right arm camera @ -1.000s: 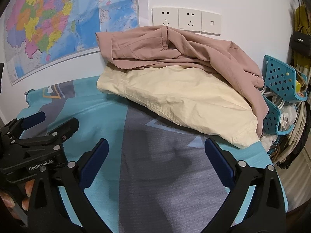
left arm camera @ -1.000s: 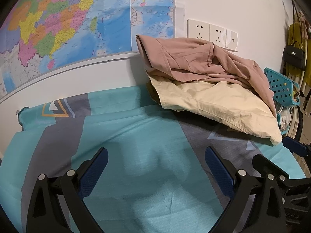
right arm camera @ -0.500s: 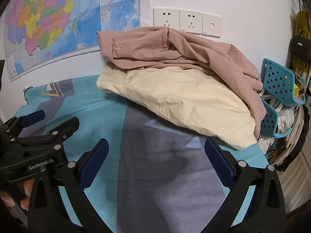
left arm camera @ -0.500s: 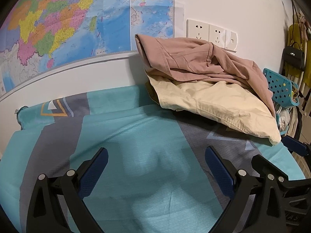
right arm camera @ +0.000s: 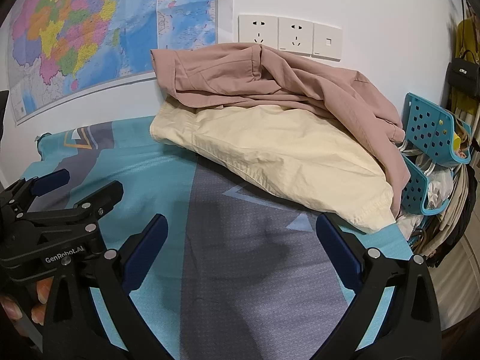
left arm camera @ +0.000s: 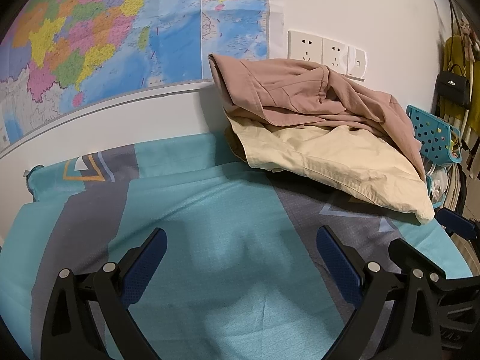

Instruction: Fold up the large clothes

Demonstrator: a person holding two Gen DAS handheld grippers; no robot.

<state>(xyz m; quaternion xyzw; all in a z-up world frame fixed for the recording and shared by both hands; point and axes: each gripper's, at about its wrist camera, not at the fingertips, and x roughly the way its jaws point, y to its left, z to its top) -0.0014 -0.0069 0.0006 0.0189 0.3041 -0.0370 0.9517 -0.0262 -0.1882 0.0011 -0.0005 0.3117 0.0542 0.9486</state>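
Note:
A dusty-pink garment (left arm camera: pixel 303 93) (right arm camera: pixel 270 75) lies crumpled on top of a cream garment (left arm camera: pixel 327 162) (right arm camera: pixel 270 162), piled against the wall at the back right of the bed. My left gripper (left arm camera: pixel 240 258) is open and empty above the teal sheet, short of the pile. My right gripper (right arm camera: pixel 240 243) is open and empty above the grey stripe, just in front of the cream garment's hem. The left gripper also shows at the left of the right wrist view (right arm camera: pixel 57 192).
A teal and grey sheet (left arm camera: pixel 210 210) (right arm camera: pixel 240 270) covers the bed. A map (left arm camera: pixel 105 36) and wall sockets (right arm camera: pixel 288 36) are on the wall behind. Blue plastic baskets (right arm camera: pixel 432 138) and hanging bags (left arm camera: pixel 453 87) stand off the right edge.
Both grippers have drifted slightly forward toward the pile. Both stay open and empty. The clothes have not moved.

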